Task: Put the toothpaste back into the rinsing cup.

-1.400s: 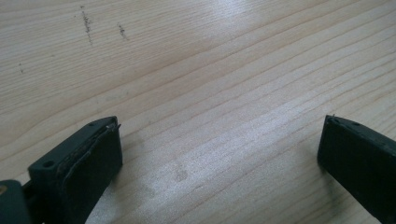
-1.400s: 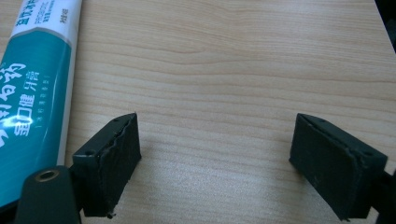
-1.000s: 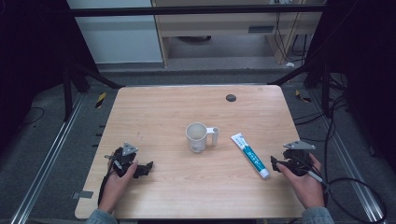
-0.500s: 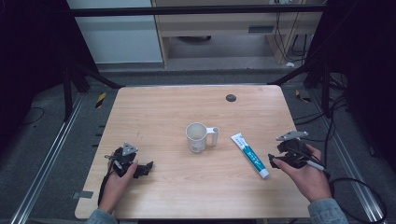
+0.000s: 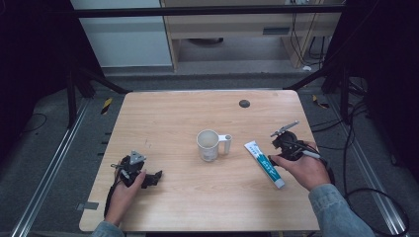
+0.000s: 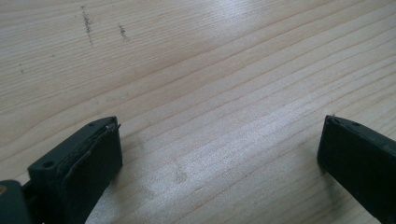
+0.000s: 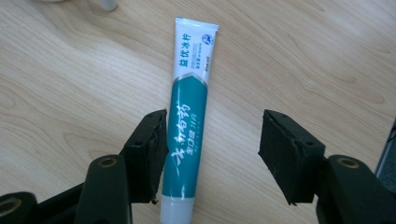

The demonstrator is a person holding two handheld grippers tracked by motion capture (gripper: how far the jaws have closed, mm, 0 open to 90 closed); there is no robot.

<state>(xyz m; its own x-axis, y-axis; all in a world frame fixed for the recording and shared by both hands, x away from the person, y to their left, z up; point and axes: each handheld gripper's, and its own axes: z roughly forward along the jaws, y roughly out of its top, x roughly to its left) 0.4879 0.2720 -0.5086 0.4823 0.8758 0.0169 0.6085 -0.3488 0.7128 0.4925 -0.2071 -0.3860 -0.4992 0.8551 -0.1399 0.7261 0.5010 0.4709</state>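
Note:
A teal and white toothpaste tube [image 5: 264, 164] lies flat on the wooden table [image 5: 188, 113], right of a white mug [image 5: 209, 145] that stands upright with its handle to the right. My right gripper [image 5: 273, 157] hovers at the tube's right side, open. In the right gripper view the tube [image 7: 191, 93] runs lengthwise between the jaws, close against the left one, and the gripper [image 7: 212, 135] holds nothing. My left gripper [image 5: 150, 177] rests open near the front left of the table, and in the left gripper view it [image 6: 219, 135] spans bare wood.
A small dark disc [image 5: 244, 103] sits near the table's far edge. A cable trails off the right side from the right gripper. Metal frame rails run along both sides of the table, with a cabinet behind it.
My right gripper has moved forward and left, from beside the tube's cap end to over the tube. The left gripper, mug and tube have not moved.

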